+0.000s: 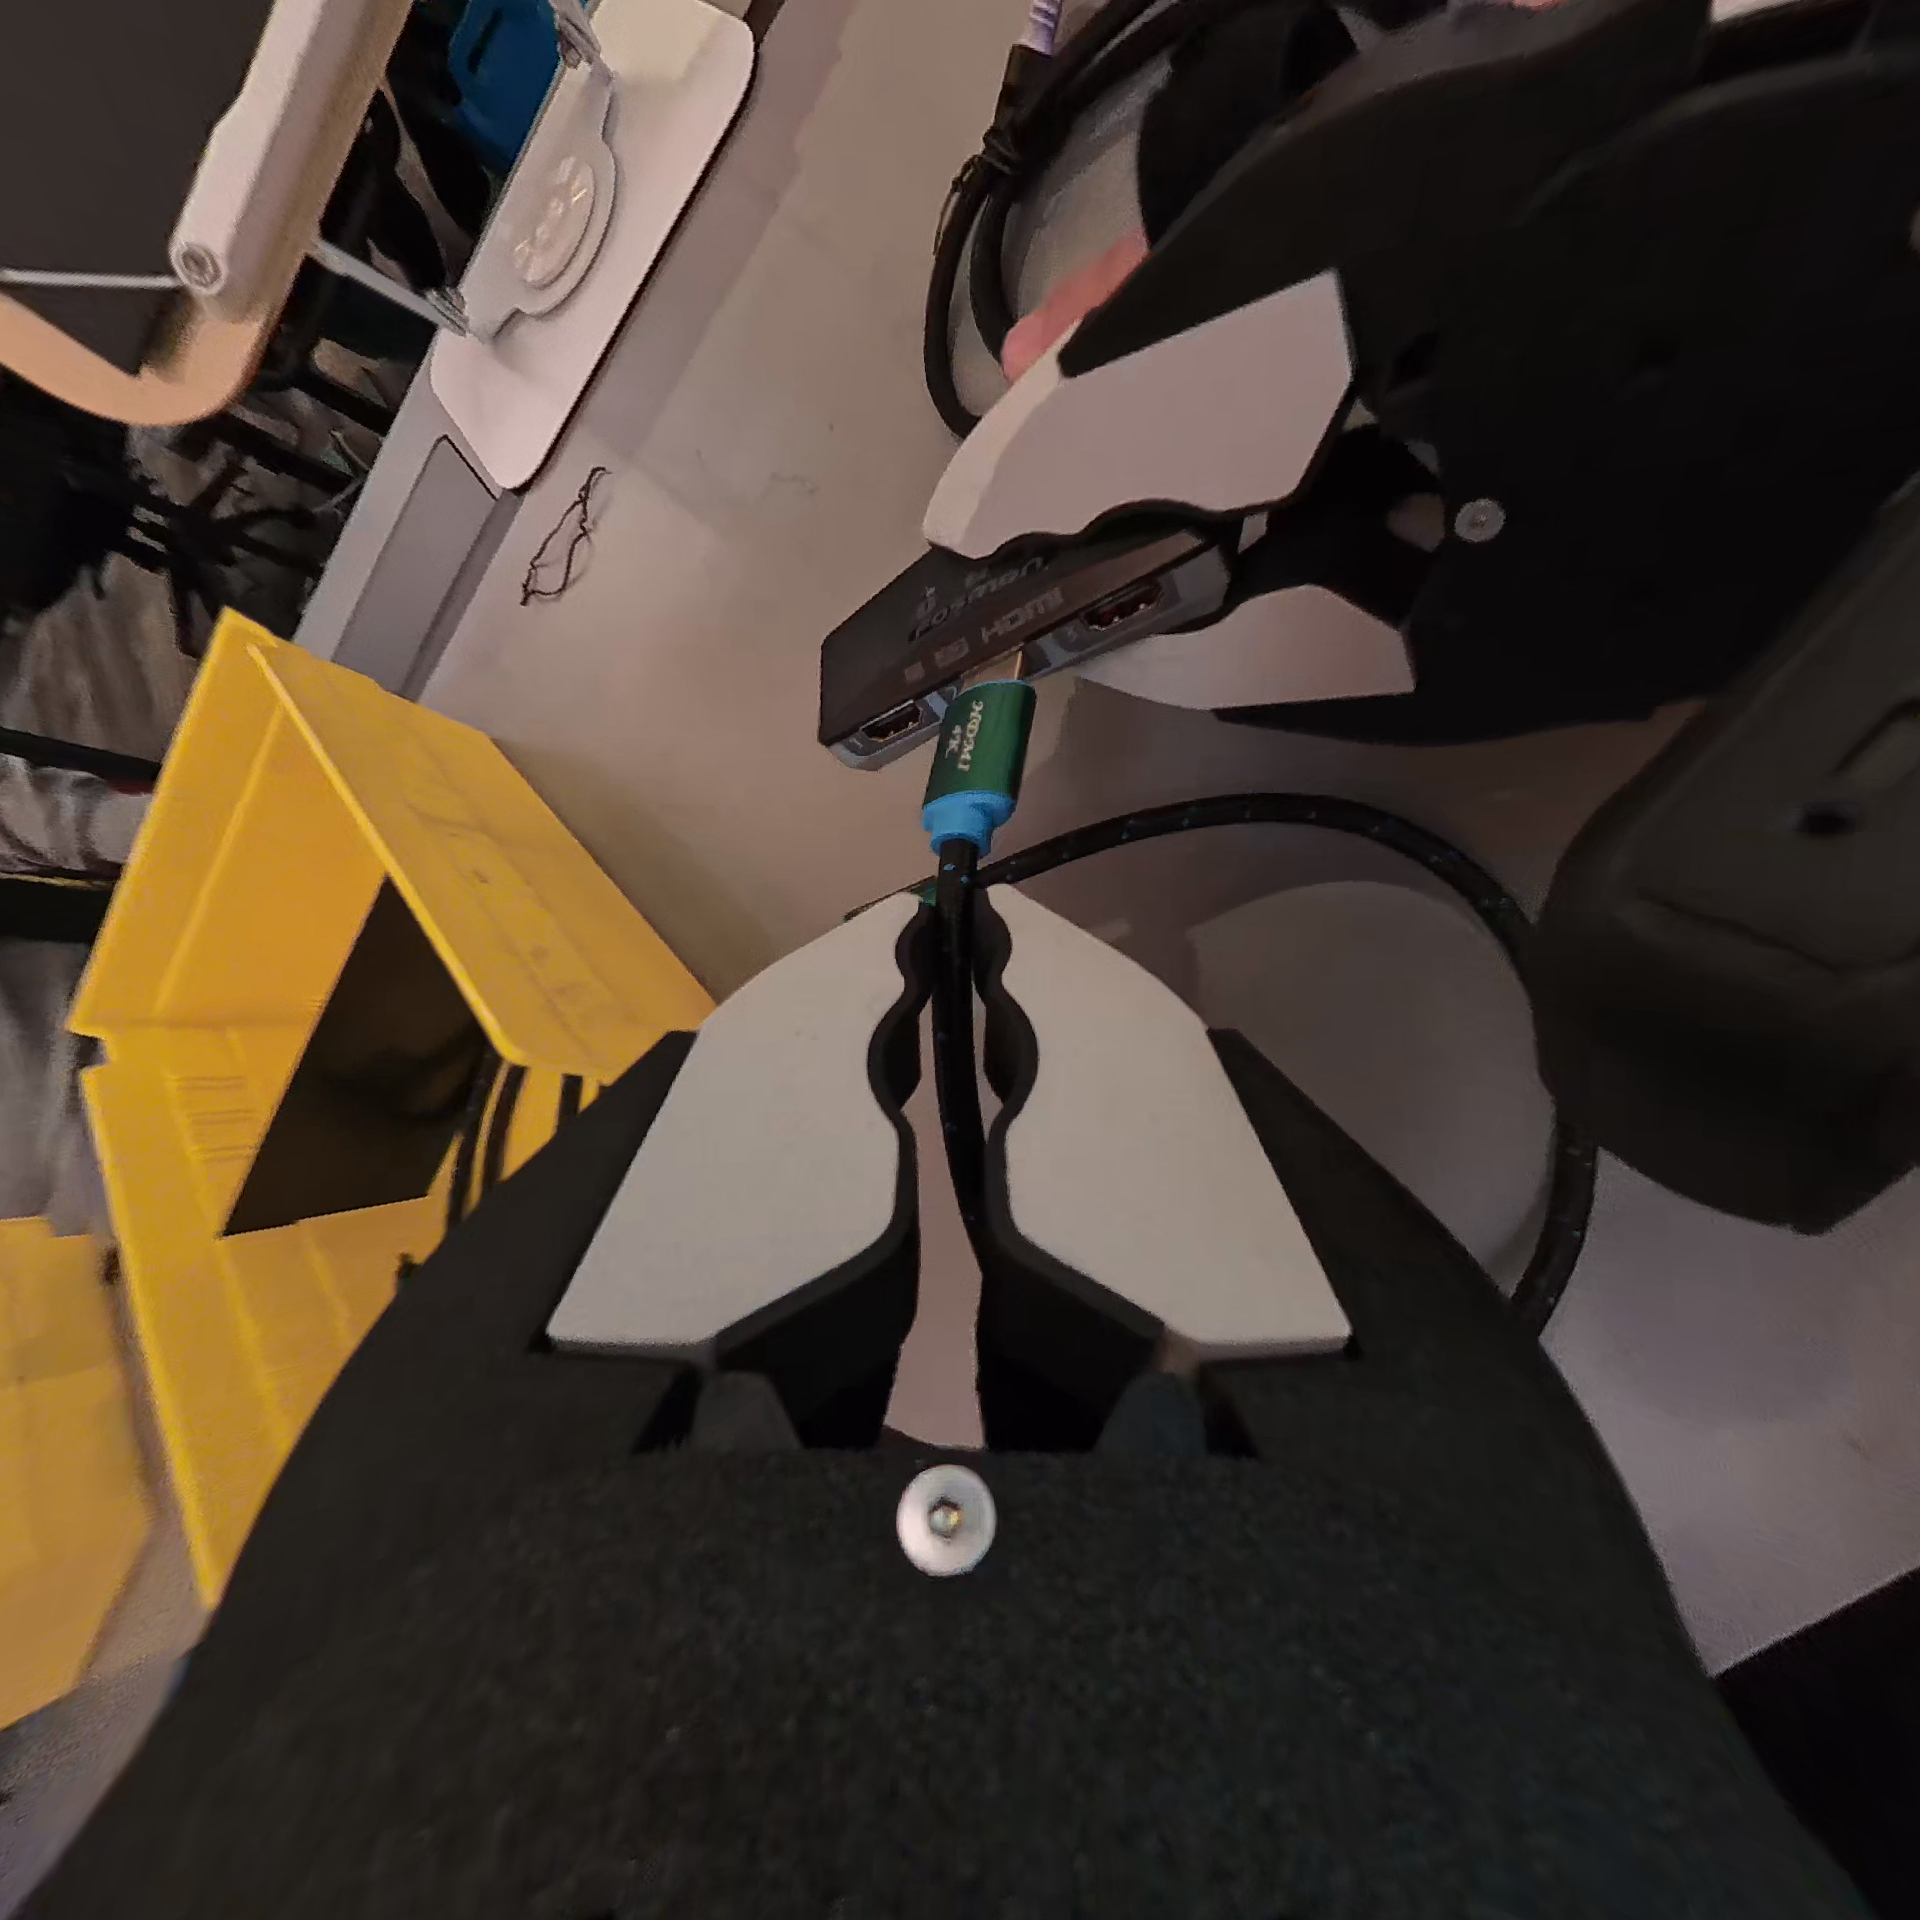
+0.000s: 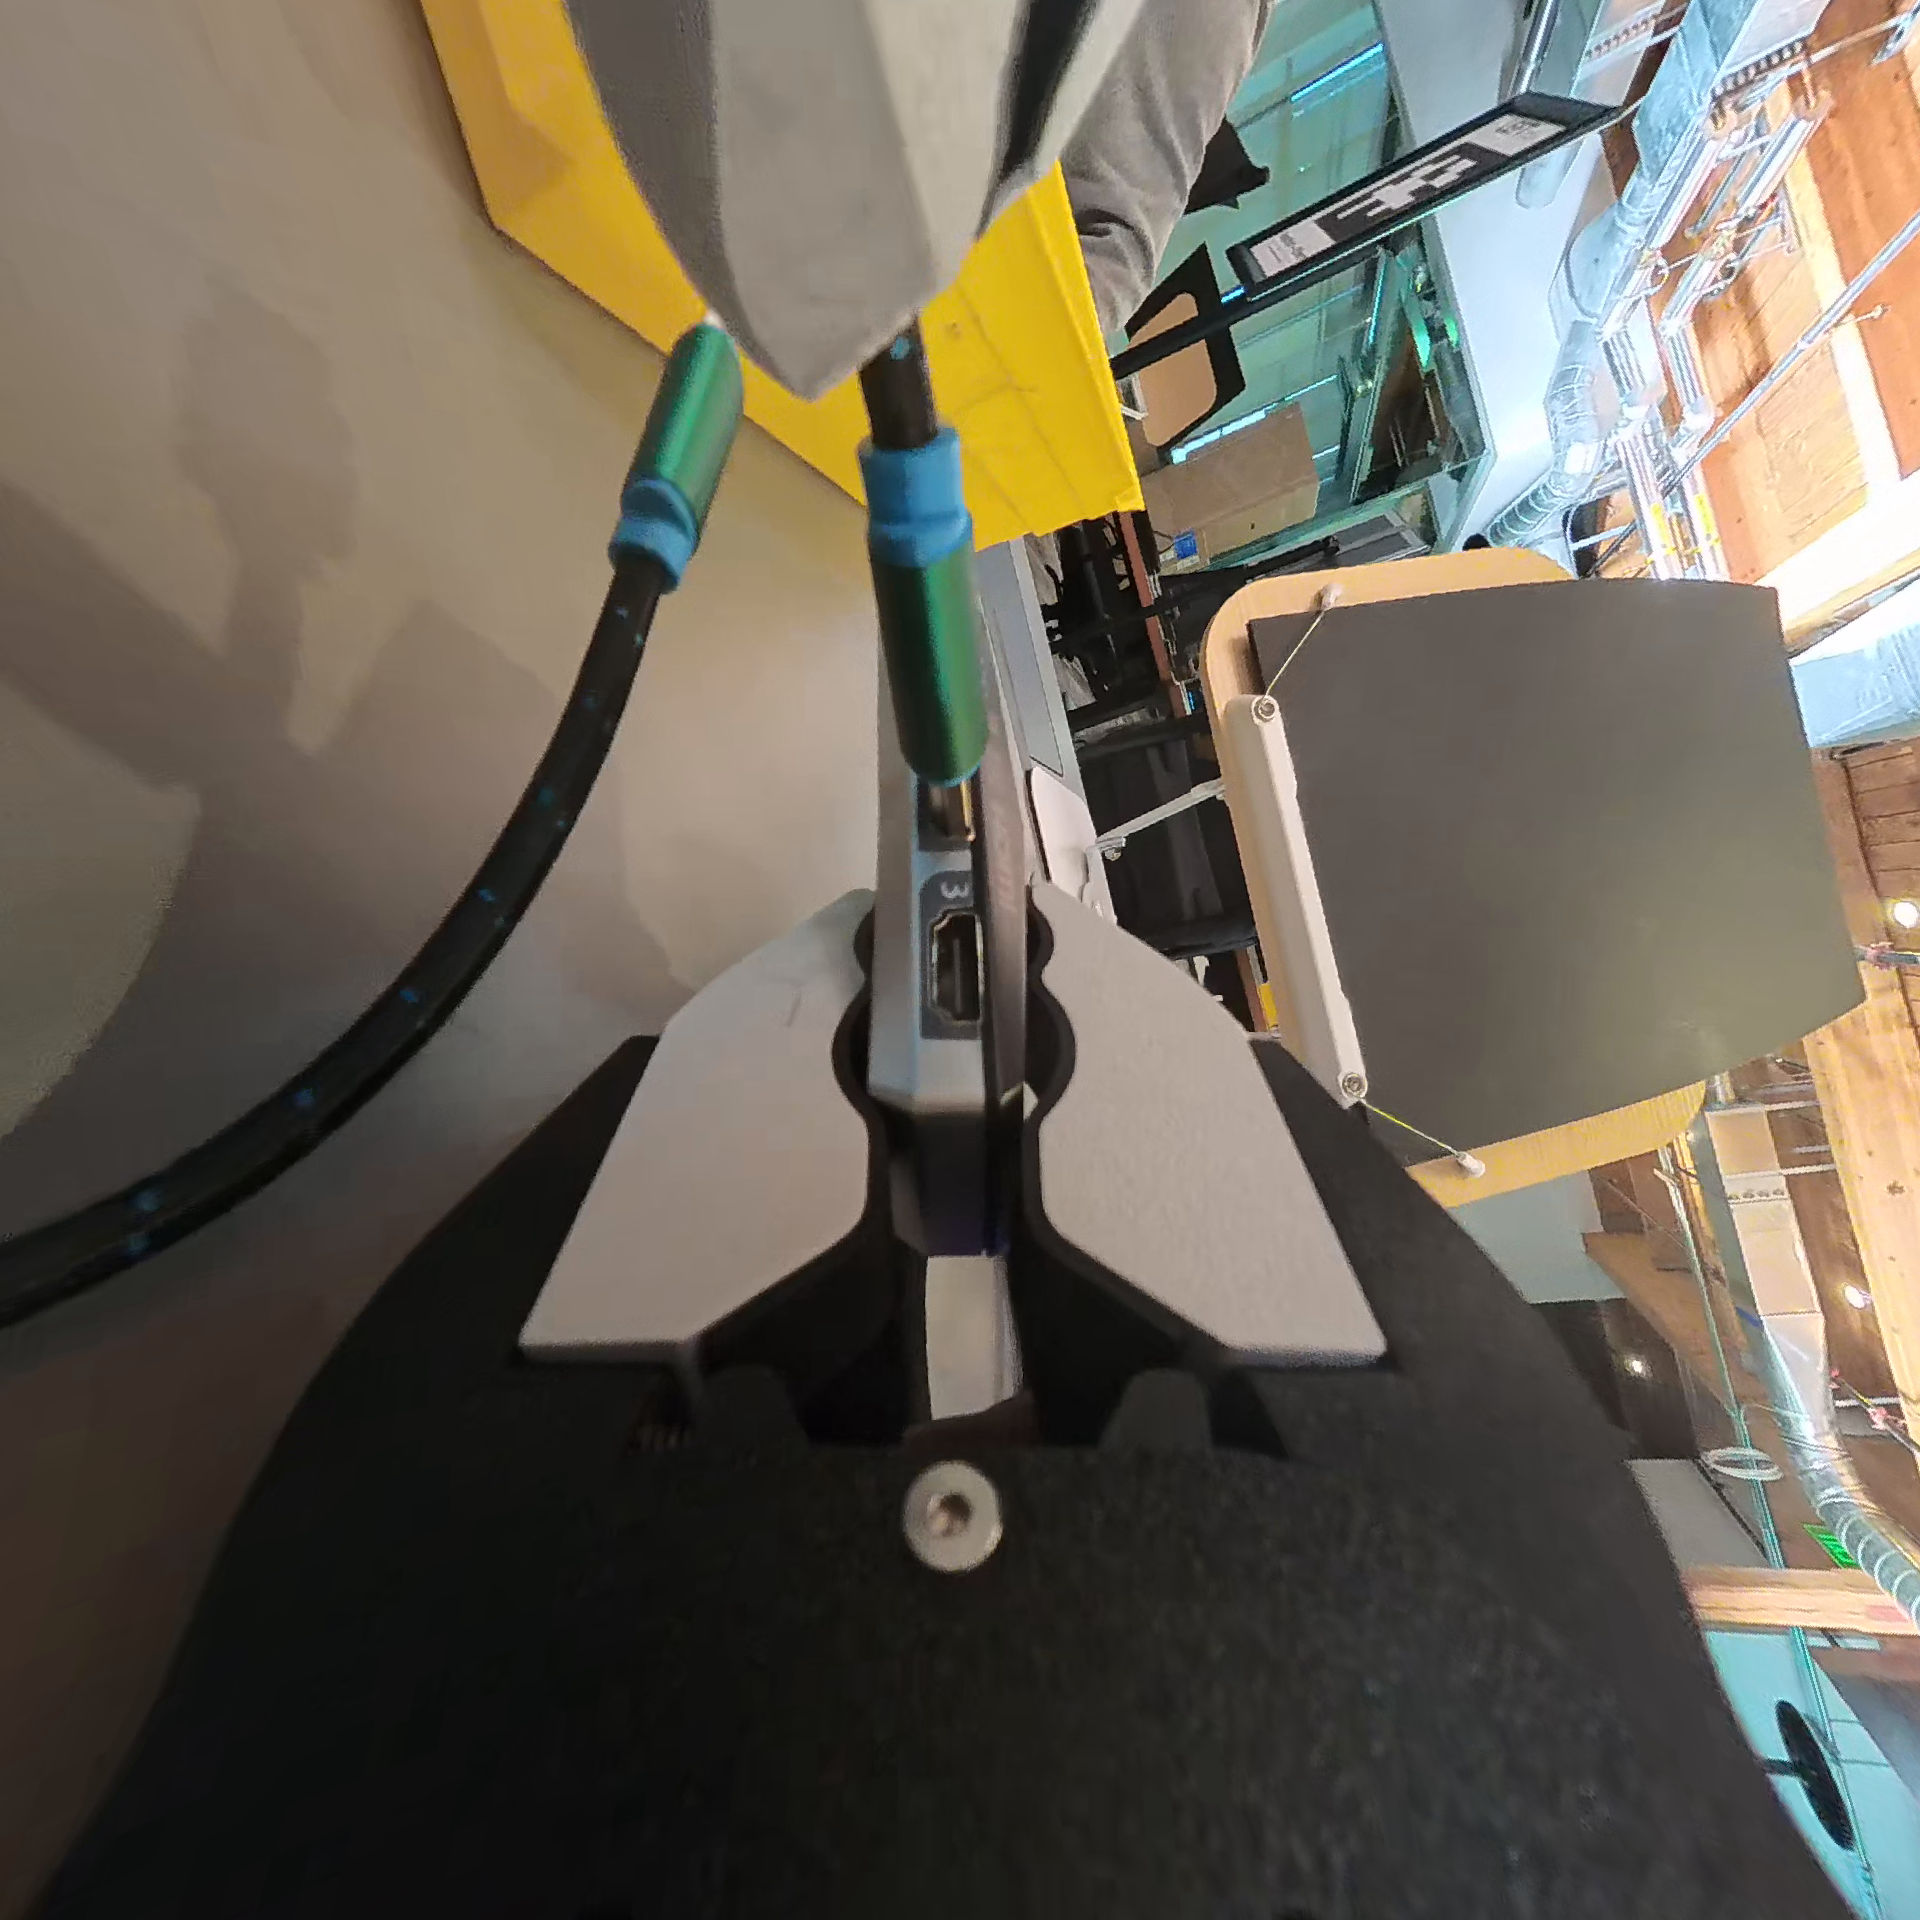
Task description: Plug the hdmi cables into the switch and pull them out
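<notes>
The left claw (image 1: 954,920) was closed on the black braided HDMI cable (image 1: 951,1039), which ran up between its pale fingers (image 1: 790,1101) and out past the tips. Just beyond the tips sat the cable's green plug (image 1: 977,743) with its blue collar, its metal end partly seated in the middle port of the switch (image 1: 966,634). The empty ports on either side of it stood open.

The right claw (image 2: 951,935) was clamped on the switch (image 2: 940,1039) by its flat faces, holding it edge-on above the bench (image 1: 727,436); one free port faced out between the fingertips. In the right wrist view the green plug (image 2: 935,675) entered the switch just ahead of that claw, and the left claw's grey finger (image 2: 831,187) pinched the cable above it. A second green plug (image 2: 691,416) hung loose just beside it, its cable (image 2: 436,966) looping down over the bench.

A yellow bin (image 1: 343,935) lay tipped on its side on the bench left of the left claw; its dark opening showed, and its contents could not be made out.
</notes>
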A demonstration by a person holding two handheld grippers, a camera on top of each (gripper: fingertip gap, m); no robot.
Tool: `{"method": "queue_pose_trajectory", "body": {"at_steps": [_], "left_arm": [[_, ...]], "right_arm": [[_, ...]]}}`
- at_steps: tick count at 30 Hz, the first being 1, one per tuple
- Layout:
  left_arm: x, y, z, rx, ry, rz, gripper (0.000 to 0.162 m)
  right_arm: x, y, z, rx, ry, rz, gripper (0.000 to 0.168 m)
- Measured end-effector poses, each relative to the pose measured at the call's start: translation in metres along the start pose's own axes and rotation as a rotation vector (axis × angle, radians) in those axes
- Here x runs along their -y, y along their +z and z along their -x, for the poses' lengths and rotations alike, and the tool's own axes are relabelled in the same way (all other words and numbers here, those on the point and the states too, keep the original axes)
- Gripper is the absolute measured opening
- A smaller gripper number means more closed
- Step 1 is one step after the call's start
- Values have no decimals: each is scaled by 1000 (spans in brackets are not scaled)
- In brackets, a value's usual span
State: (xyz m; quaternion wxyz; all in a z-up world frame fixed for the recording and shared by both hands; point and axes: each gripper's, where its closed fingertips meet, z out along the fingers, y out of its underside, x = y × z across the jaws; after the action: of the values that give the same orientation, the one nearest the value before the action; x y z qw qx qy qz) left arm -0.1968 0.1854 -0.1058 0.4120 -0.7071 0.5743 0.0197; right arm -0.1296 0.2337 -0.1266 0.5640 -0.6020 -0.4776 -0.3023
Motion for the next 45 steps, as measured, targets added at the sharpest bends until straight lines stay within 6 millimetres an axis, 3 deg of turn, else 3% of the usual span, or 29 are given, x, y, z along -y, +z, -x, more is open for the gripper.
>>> {"method": "queue_pose_trajectory", "body": {"at_steps": [10, 15, 20, 34, 37, 40, 45], "left_arm": [[1, 10, 0, -190, -363, -109, 7], [9, 12, -7, -222, -375, -144, 6], [7, 11, -5, -242, -392, -141, 6], [6, 19, -9, -283, -426, -196, 6], [9, 6, -12, -353, -469, -257, 11], [-1, -24, -15, -411, -508, -352, 19], [-59, -55, -30, -423, -610, -435, 27]], "right_arm": [[-6, 4, 1, -8, -27, 53, 23], [-11, 6, 7, 0, -85, 94, 23], [-6, 5, 5, 16, -11, 71, 21], [-5, 9, 12, 23, -13, 27, 22], [-2, 7, 9, 15, 17, -25, 22], [-3, 5, 11, 5, 2, -42, 22], [-1, 4, 9, 3, 3, -69, 23]]}}
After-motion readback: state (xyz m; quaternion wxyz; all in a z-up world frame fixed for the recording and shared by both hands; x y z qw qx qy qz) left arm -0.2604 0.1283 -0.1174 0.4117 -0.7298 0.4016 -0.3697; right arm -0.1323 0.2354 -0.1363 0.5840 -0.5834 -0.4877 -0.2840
